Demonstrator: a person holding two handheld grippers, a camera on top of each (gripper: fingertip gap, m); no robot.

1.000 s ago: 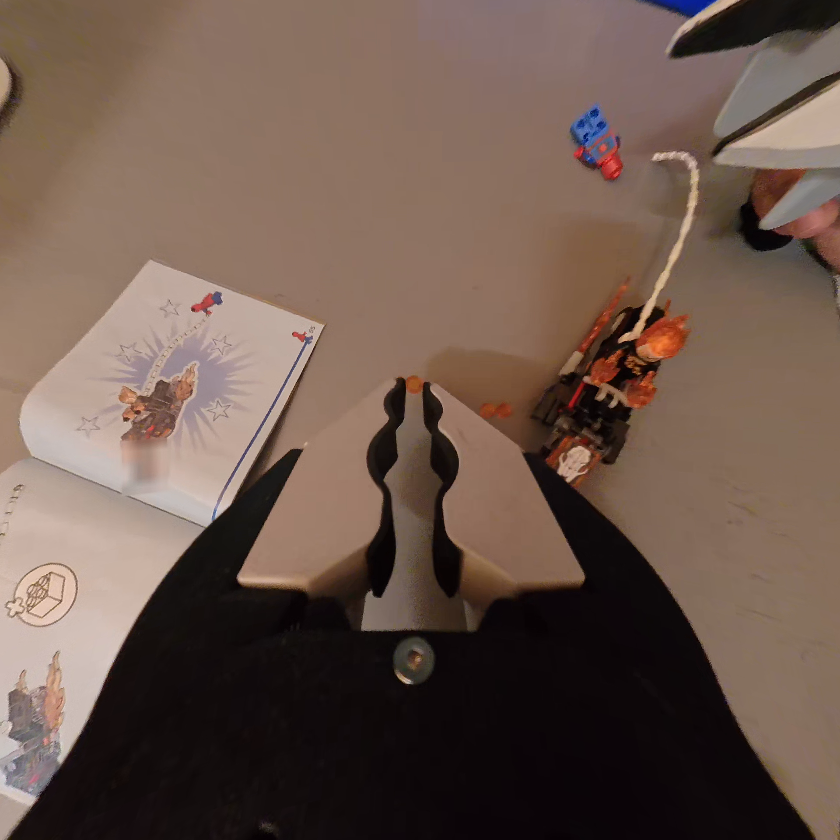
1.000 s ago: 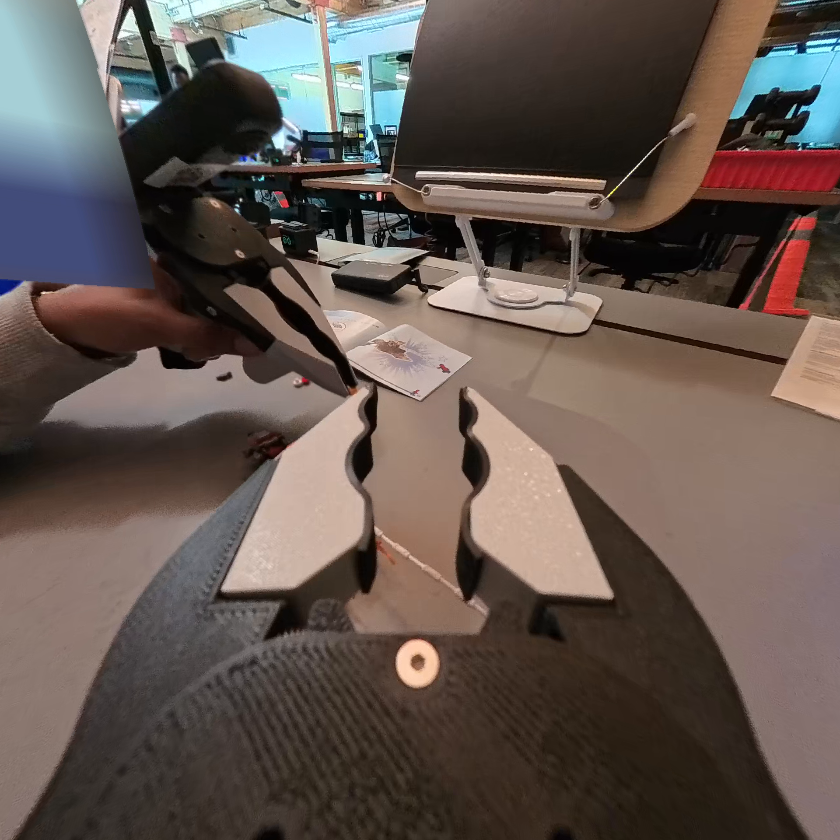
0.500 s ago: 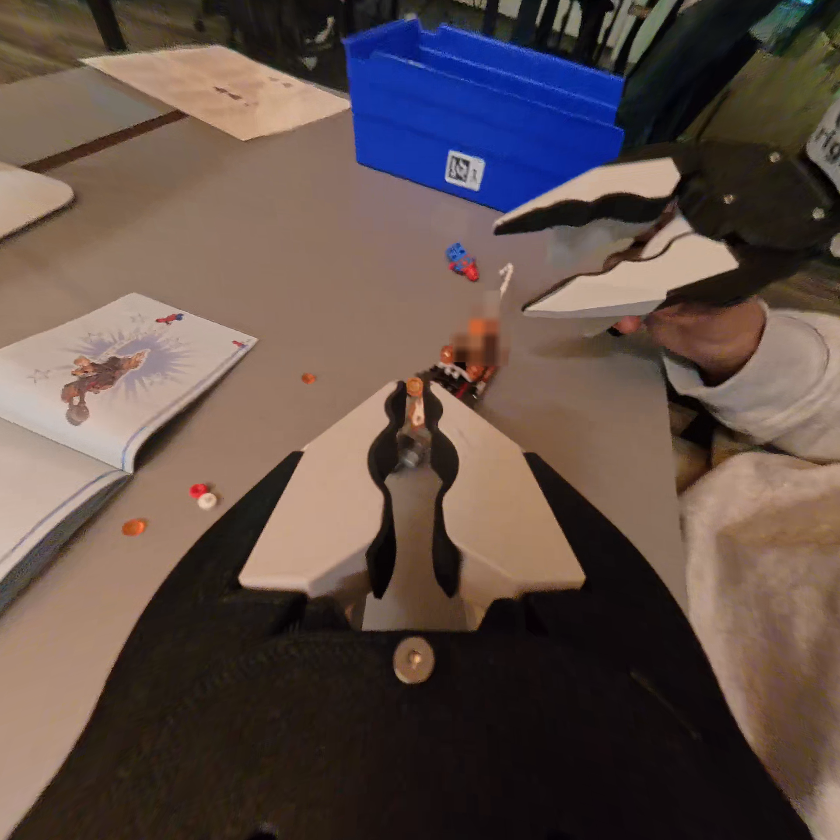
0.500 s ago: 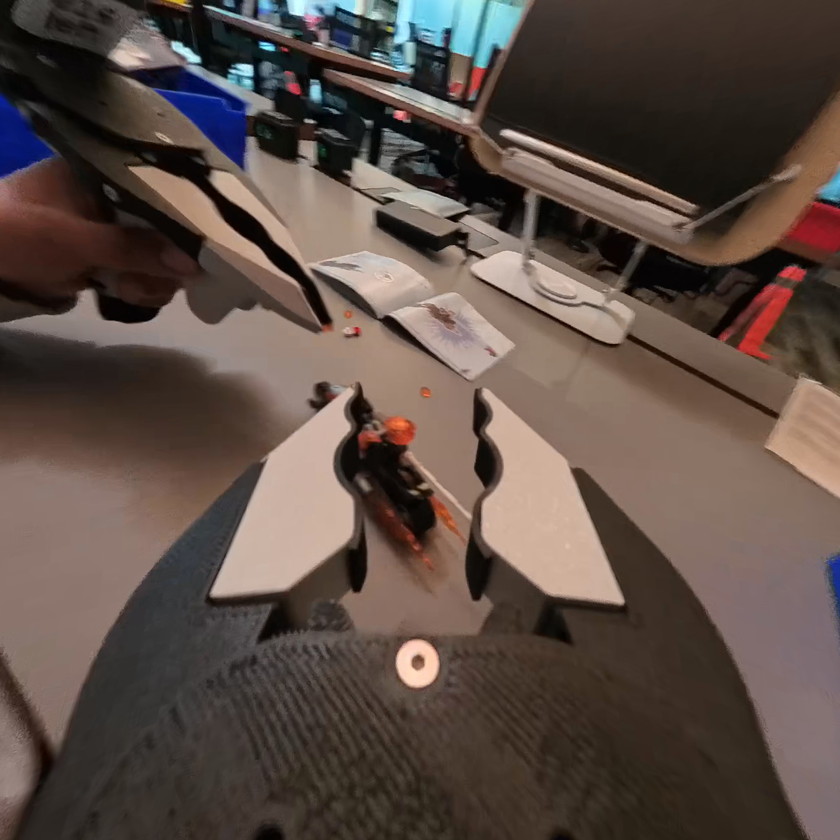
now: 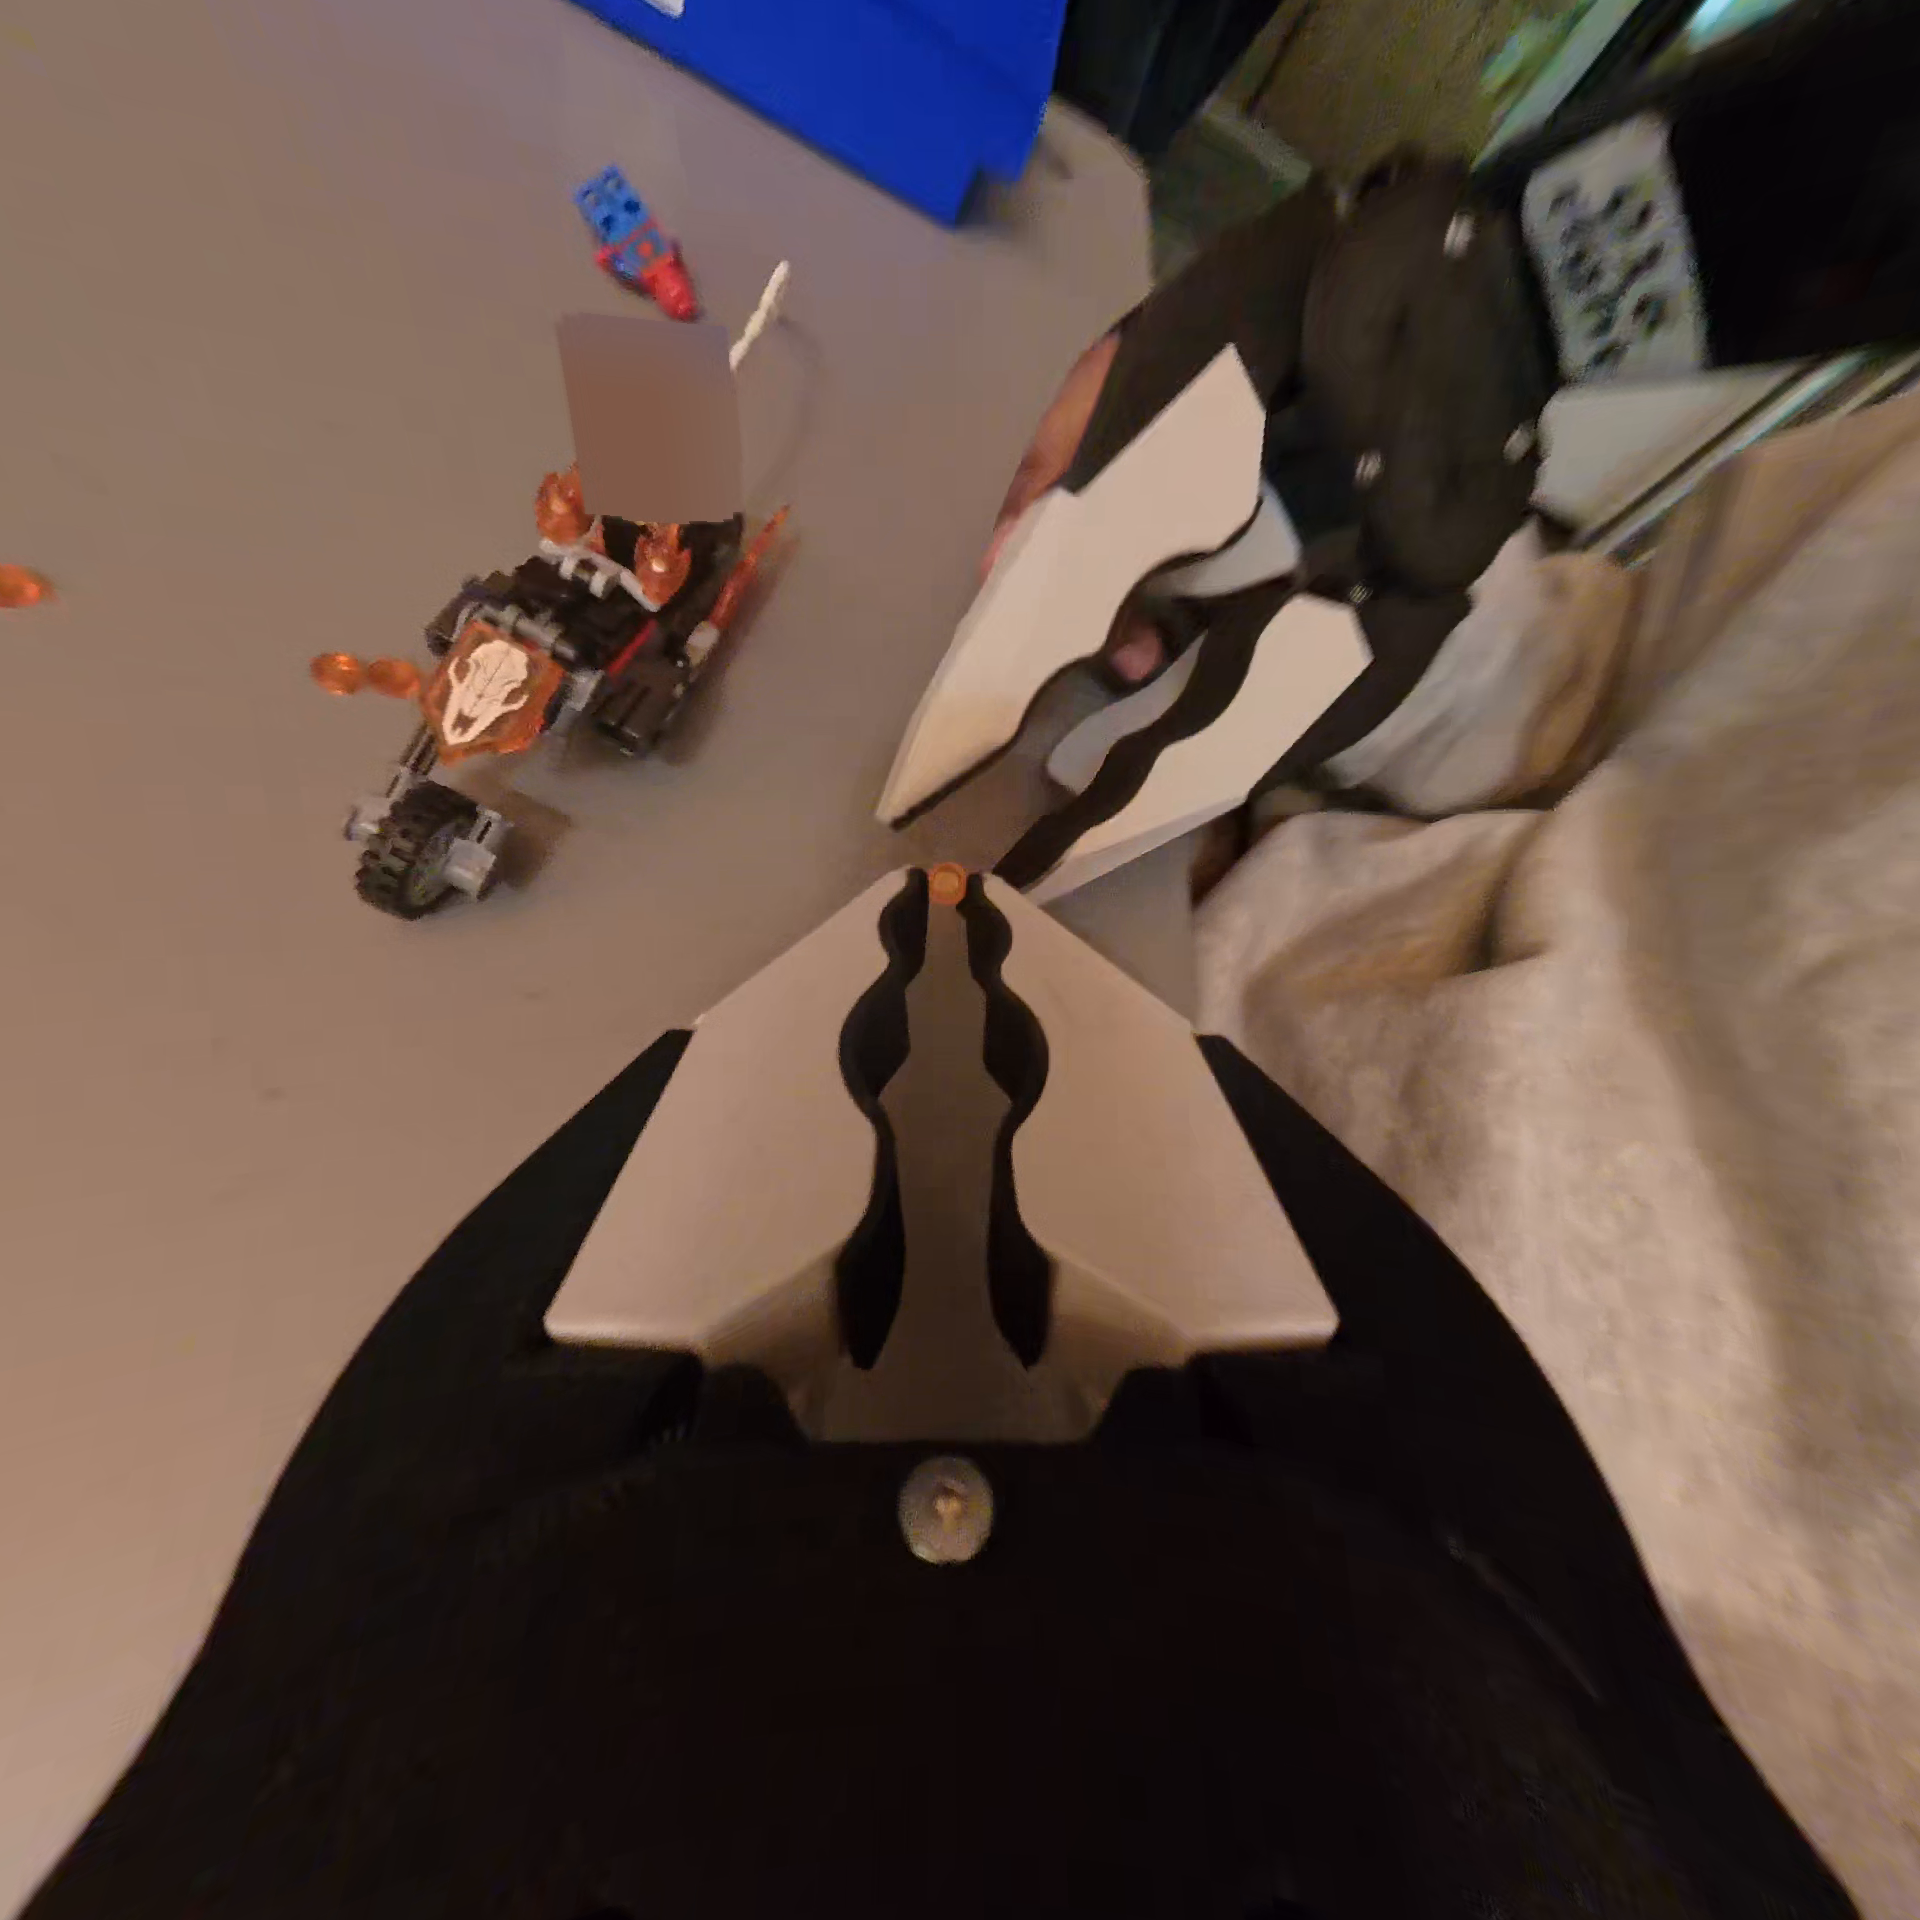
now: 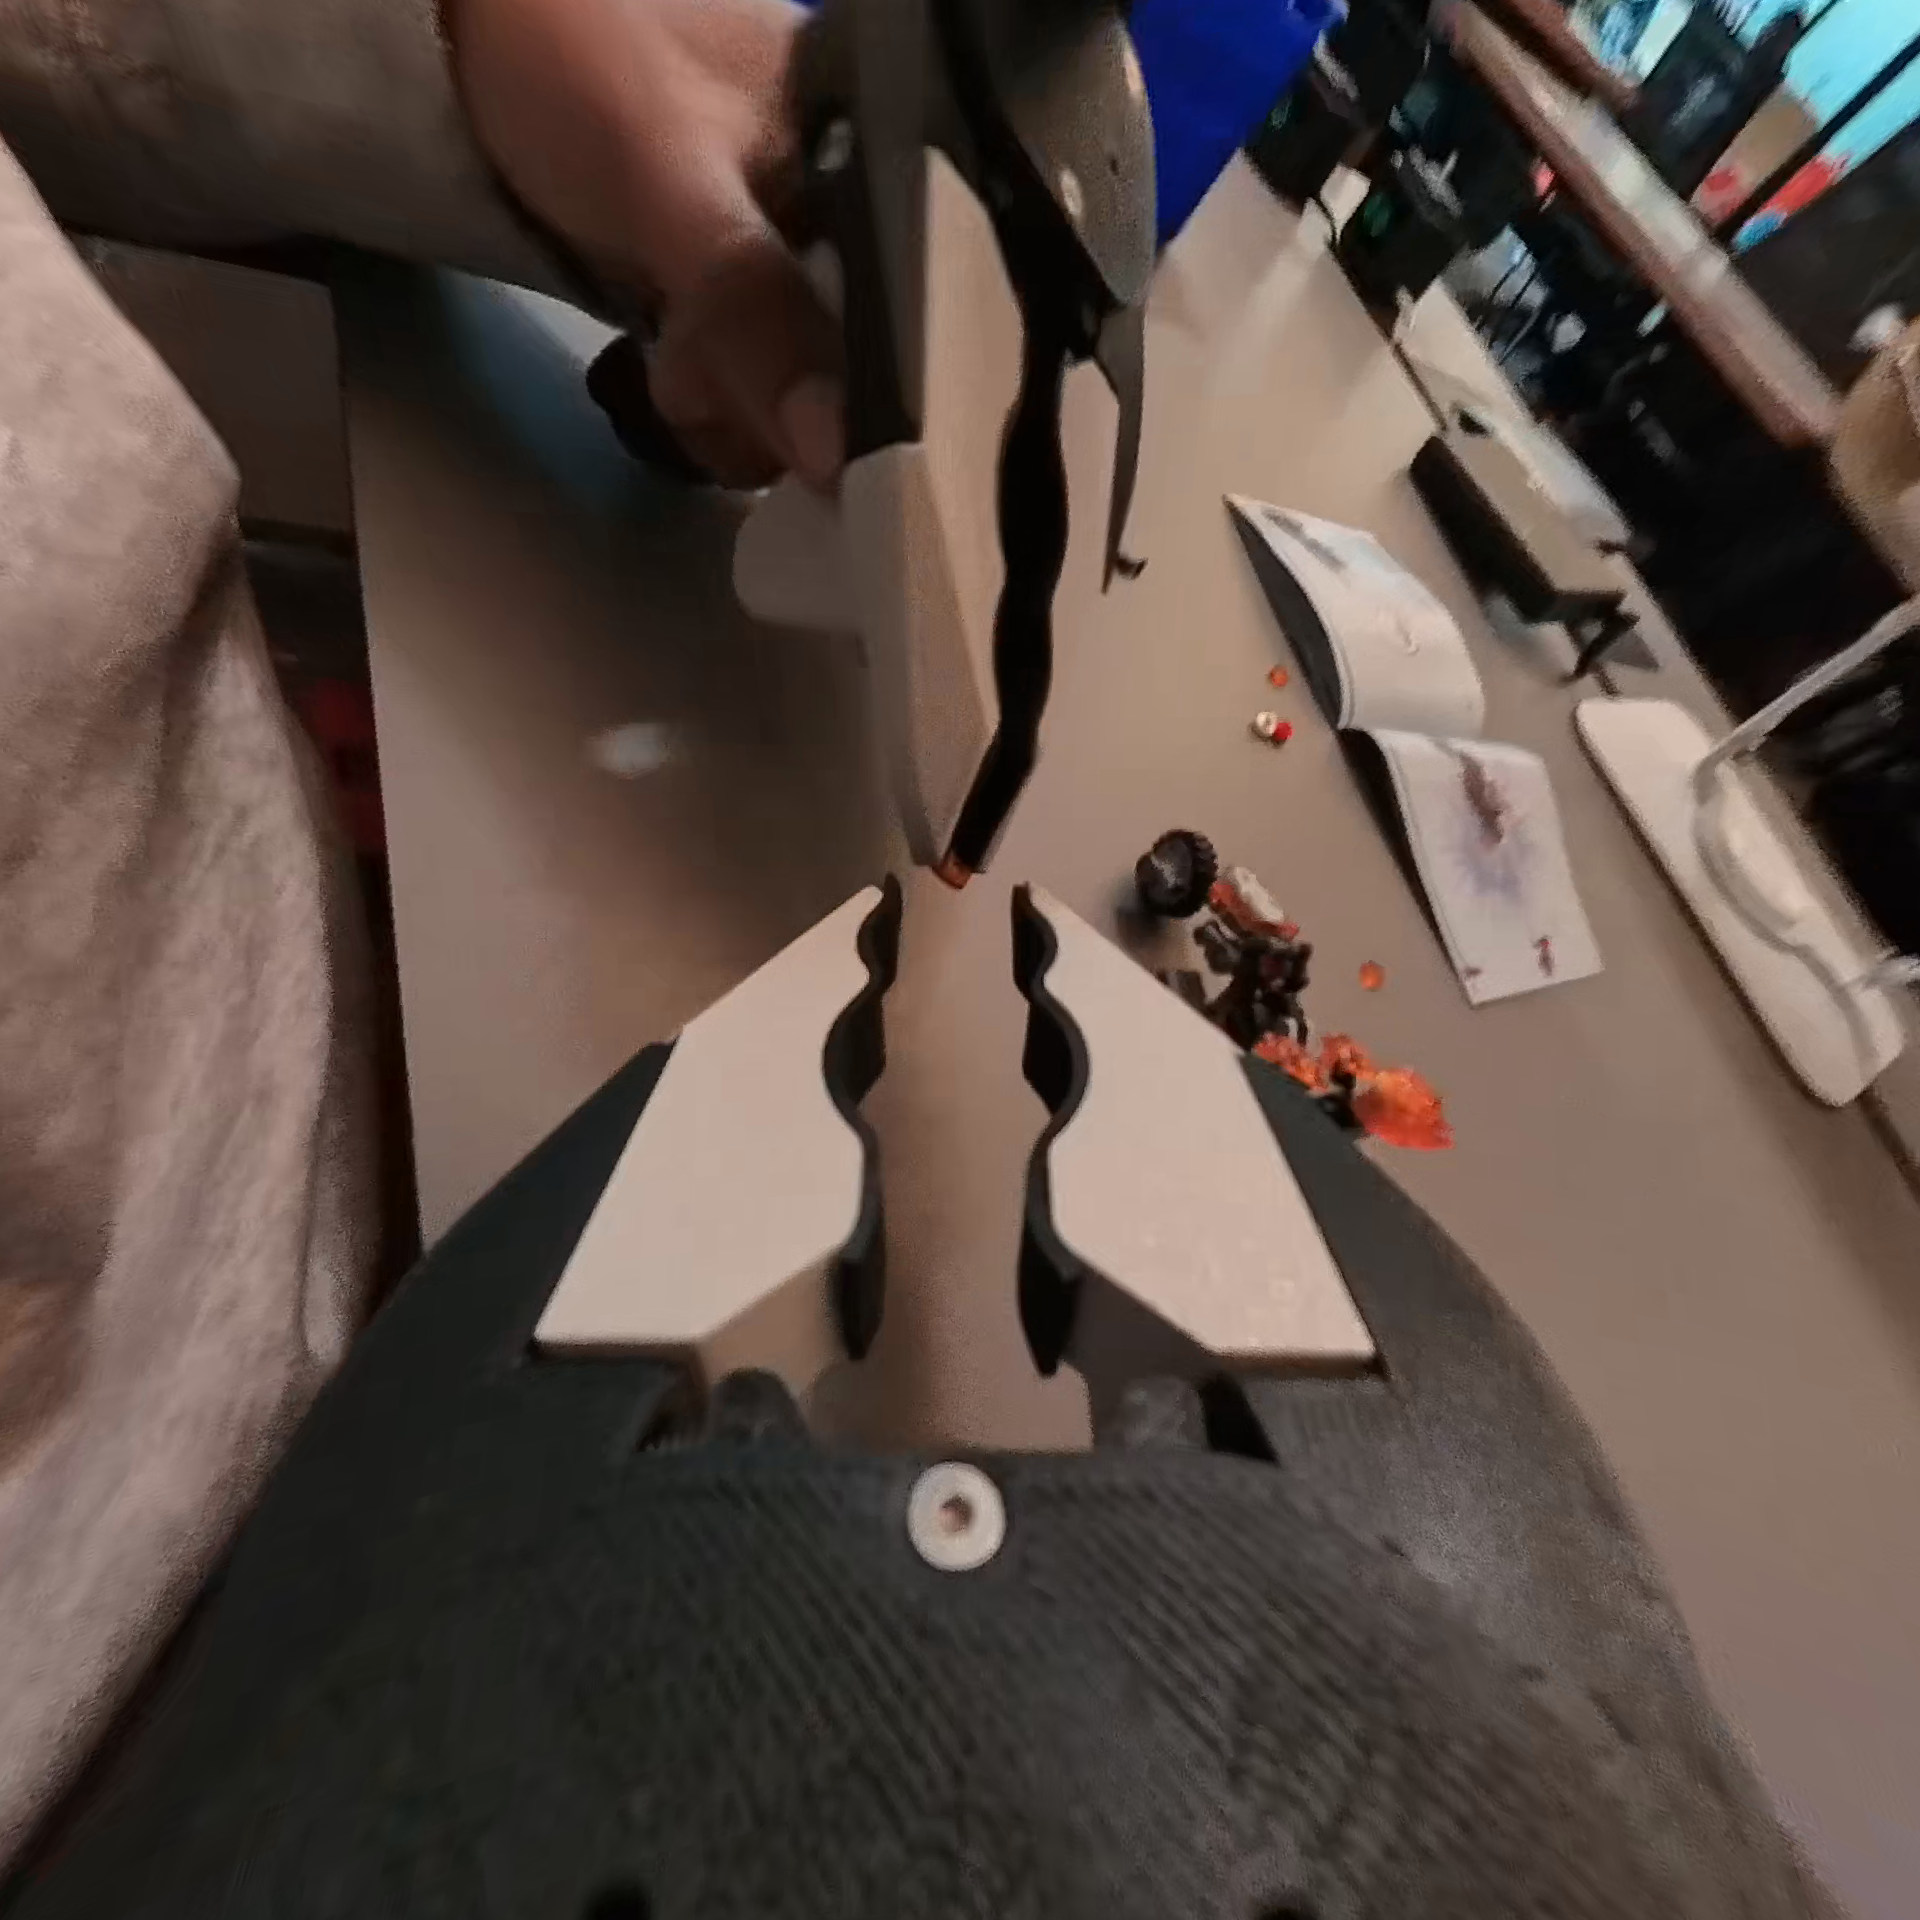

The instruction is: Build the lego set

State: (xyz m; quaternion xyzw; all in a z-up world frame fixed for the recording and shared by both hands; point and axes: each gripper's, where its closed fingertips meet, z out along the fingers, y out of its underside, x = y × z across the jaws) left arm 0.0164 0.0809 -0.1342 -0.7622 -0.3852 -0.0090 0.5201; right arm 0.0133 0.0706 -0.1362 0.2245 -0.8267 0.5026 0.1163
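My left gripper (image 5: 945, 896) is shut on a small orange round stud (image 5: 945, 883), pinched at its very tips. My right gripper (image 6: 951, 904) is open and empty, its tips just below the stud (image 6: 951, 871) and to either side of it. The two grippers meet tip to tip above the table's near edge; the right one shows in the left wrist view (image 5: 948, 850), the left one in the right wrist view (image 6: 954, 860). The black and orange lego motorcycle (image 5: 540, 686) stands on the grey table, apart from both grippers; it also shows in the right wrist view (image 6: 1236, 956).
Loose orange studs (image 5: 364, 673) lie by the motorcycle. A small blue and red build (image 5: 634, 239) and a white chain piece (image 5: 764, 317) lie farther back, near a blue bin (image 5: 862, 94). An open instruction booklet (image 6: 1455, 790) and a white stand base (image 6: 1714, 894) lie beyond. Only a small space, under 4 cm, lies between the two pairs of fingers.
Both grippers have swung in toward the table's near edge and now face each other tip to tip. The right gripper has left the motorcycle. The left still holds the orange stud.
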